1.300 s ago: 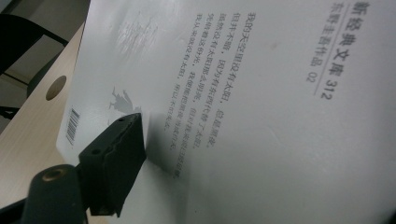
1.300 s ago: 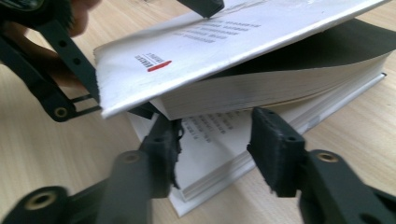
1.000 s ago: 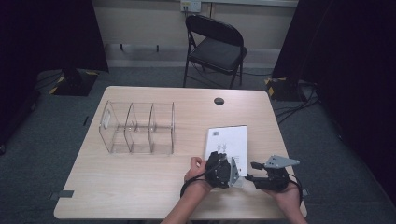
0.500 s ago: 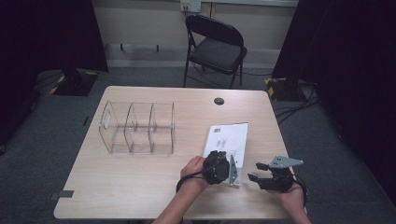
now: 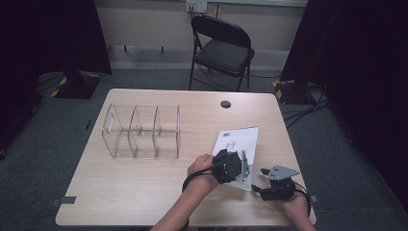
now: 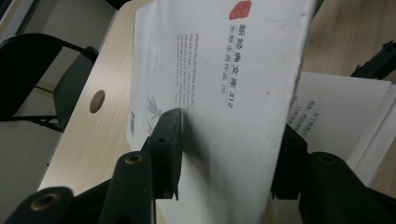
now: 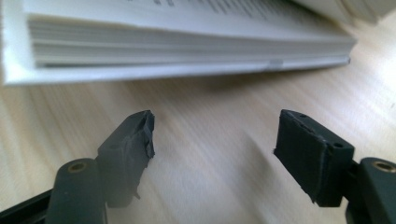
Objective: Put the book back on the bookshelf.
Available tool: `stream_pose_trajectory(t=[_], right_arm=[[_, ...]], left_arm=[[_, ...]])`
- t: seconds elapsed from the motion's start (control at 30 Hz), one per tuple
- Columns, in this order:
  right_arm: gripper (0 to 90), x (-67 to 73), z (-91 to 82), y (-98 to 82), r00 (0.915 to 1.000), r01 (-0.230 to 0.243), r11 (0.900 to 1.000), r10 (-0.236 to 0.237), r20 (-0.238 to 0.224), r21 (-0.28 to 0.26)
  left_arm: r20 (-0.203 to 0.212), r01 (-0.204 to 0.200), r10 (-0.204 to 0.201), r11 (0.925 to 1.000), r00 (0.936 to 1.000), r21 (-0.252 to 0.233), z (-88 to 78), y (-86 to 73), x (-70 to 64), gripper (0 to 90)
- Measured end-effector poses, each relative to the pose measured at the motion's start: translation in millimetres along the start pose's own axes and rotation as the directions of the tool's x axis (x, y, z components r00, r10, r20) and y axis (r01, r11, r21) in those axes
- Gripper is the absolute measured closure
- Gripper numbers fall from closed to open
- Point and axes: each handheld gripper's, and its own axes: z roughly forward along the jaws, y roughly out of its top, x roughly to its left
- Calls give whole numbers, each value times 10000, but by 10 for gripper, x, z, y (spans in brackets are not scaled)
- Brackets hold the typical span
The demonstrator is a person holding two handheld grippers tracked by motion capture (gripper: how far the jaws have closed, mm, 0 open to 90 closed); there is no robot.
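Note:
A white paperback book (image 5: 236, 138) lies at the table's front right. My left gripper (image 5: 242, 166) is shut on its front cover (image 6: 224, 60), having just closed, and holds the cover tilted up off the pages. The printed title page (image 6: 336, 112) shows beneath. In the left gripper view the gripper (image 6: 229, 135) has one pad on each face of the cover. My right gripper (image 5: 258, 187) rests low beside the book's near corner. Its jaws (image 7: 217, 135) have just been opening; they stand open with bare table between them, facing the page edges (image 7: 187, 44).
A clear three-compartment organizer (image 5: 139, 131) stands at the table's middle left. A round cable hole (image 5: 225, 104) sits near the far edge. A black folding chair (image 5: 221, 48) stands beyond the wooden table (image 5: 120, 192).
My left gripper closed on the book's cover and rose, lifting it. My right gripper drew back to the right of the book and spread its jaws.

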Motion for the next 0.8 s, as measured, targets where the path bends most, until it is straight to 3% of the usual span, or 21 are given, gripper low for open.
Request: stream_pose_trajectory(t=[0.2,0.33,0.43,0.6,0.7,0.8], right_arm=[[278,41,31,79,9962,693,9968,-670,556,-405],[301,143,28,135,9807,1788,9816,-1724,922,-667],[299,178,27,163,9759,2032,9761,-1955,966,-772],[315,232,22,187,9538,2779,9578,-2660,1398,-735],[337,266,-11,192,9324,3411,9346,-3228,1629,-1007],[388,309,-19,207,9195,3786,9186,-3594,1593,-1130]], left_arm=[[333,134,-135,9999,9994,24,-69,80,3,537],[461,178,-186,9997,9988,177,-112,131,-4,538],[449,182,-192,9996,9988,212,-115,166,-17,539],[505,143,-166,9989,9986,441,-122,208,-19,541],[543,191,-214,9989,9983,431,-136,222,-9,541],[553,200,-223,9990,9982,409,-139,229,-10,542]])
